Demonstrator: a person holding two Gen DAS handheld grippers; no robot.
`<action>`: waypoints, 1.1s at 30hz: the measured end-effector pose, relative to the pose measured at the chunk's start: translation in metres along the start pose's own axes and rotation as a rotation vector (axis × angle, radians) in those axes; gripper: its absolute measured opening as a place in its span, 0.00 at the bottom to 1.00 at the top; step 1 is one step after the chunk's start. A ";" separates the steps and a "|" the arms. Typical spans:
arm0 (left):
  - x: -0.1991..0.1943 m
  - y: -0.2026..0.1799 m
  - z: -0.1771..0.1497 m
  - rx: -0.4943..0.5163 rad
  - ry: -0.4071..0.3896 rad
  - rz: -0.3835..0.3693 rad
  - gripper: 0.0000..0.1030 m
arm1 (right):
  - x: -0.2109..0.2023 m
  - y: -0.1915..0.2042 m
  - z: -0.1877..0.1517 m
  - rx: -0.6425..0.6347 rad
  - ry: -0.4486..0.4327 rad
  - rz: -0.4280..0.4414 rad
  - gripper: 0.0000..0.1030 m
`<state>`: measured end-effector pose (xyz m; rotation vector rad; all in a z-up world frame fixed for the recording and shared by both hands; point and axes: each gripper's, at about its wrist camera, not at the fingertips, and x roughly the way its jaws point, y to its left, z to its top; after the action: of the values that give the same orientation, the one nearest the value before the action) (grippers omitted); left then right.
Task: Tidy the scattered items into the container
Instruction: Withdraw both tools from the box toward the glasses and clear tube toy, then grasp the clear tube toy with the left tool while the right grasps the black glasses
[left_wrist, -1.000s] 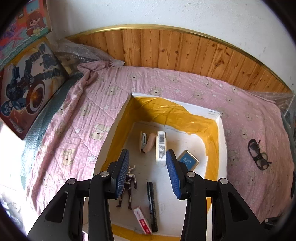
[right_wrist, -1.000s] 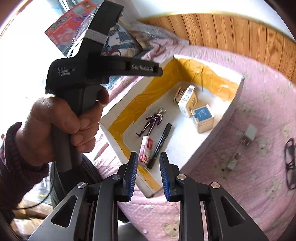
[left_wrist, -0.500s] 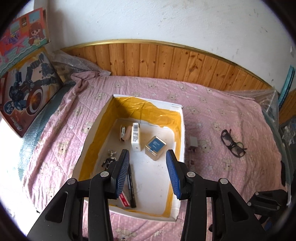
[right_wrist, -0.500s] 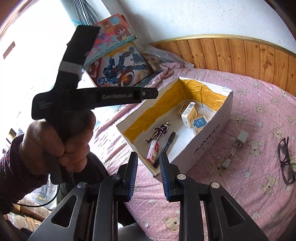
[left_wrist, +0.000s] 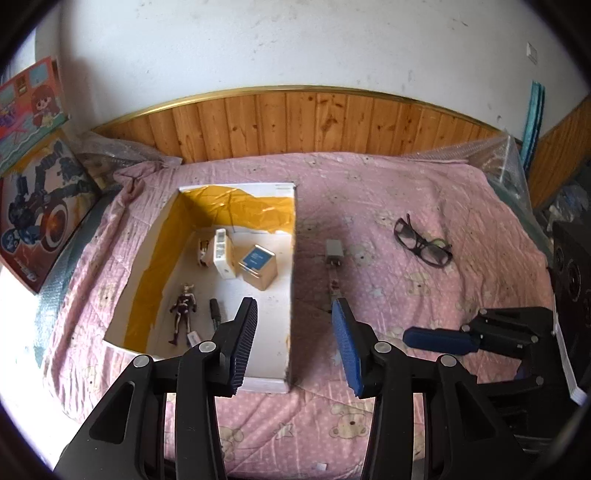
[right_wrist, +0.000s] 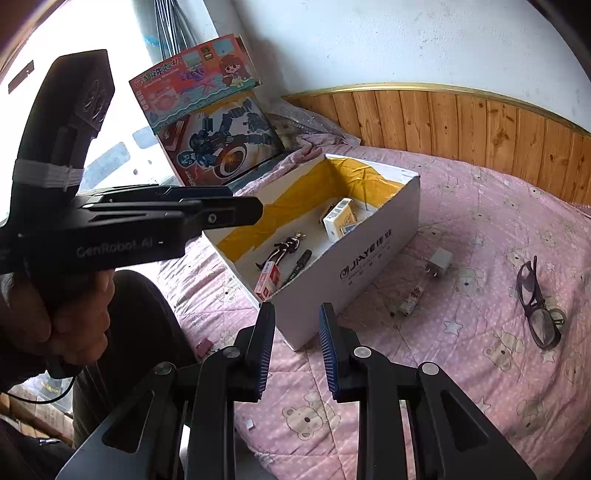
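— What colour is the box (left_wrist: 291, 280)?

— White outside, with grey lettering on one side; yellow tape lines the inner walls.

— And the bedspread (left_wrist: 406, 206)?

— Pink, printed with small white stars and pale teddy bears.

— The things lying on it?

— The glasses (left_wrist: 421, 238) have a dark frame; the charger (left_wrist: 334, 252) is white-grey.

— Inside the box?

— A gold tin (left_wrist: 257, 267) with a blue lid, a white carton (left_wrist: 221, 254), a dark figurine (left_wrist: 181, 310), a black marker (right_wrist: 300, 264), and a red-and-white packet (right_wrist: 269, 280).

— The grippers?

— Both black, with blue finger pads (left_wrist: 345, 349). The wall panelling (left_wrist: 295, 122) is orange-brown wood under a gold trim.
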<state>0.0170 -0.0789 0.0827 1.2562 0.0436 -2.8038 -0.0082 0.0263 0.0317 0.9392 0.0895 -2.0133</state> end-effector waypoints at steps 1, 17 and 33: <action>0.001 -0.007 -0.003 0.012 0.004 -0.010 0.44 | -0.003 -0.004 -0.003 0.007 -0.006 -0.005 0.26; 0.087 -0.078 -0.004 0.026 0.114 -0.083 0.45 | -0.033 -0.128 -0.032 0.321 -0.029 -0.112 0.29; 0.230 -0.066 -0.009 -0.106 0.268 0.019 0.45 | 0.022 -0.252 0.009 0.133 0.182 -0.358 0.60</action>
<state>-0.1333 -0.0245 -0.0949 1.5851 0.1905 -2.5598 -0.2087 0.1598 -0.0457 1.2625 0.2409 -2.2765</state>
